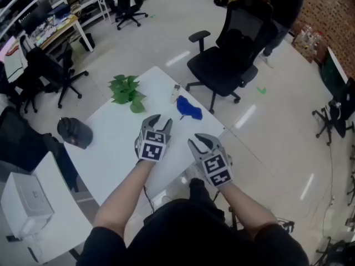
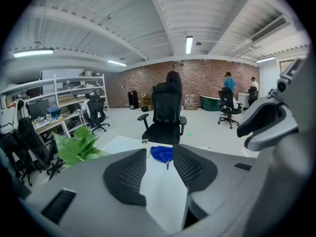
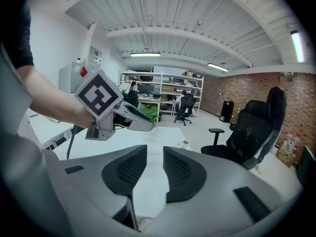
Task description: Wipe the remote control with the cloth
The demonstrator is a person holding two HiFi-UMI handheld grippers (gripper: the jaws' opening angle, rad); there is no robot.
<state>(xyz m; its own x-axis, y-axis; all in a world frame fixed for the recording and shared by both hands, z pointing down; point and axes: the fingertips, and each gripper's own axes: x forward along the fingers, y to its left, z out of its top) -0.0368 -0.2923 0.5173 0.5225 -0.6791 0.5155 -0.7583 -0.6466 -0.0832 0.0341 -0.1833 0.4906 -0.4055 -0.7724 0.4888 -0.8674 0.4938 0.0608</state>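
A crumpled blue cloth (image 1: 188, 109) lies on the white table (image 1: 116, 148) near its far corner. A small white remote control (image 1: 176, 92) rests just beyond it at the table's edge. My left gripper (image 1: 160, 119) hovers over the table short of the cloth, open and holding nothing. In the left gripper view the cloth (image 2: 165, 156) shows straight ahead past the left gripper (image 2: 159, 150), with the remote (image 2: 144, 141) to its left. My right gripper (image 1: 198, 140) is beside the left one, nearer me, its jaws apart and empty. The right gripper (image 3: 154, 153) looks across bare table toward the remote (image 3: 184, 143).
A green leafy plant (image 1: 126, 90) sits at the table's far left corner and a black cap (image 1: 74, 132) at its left edge. A black office chair (image 1: 229, 57) stands just beyond the table's far corner. A person (image 1: 284, 10) stands farther back.
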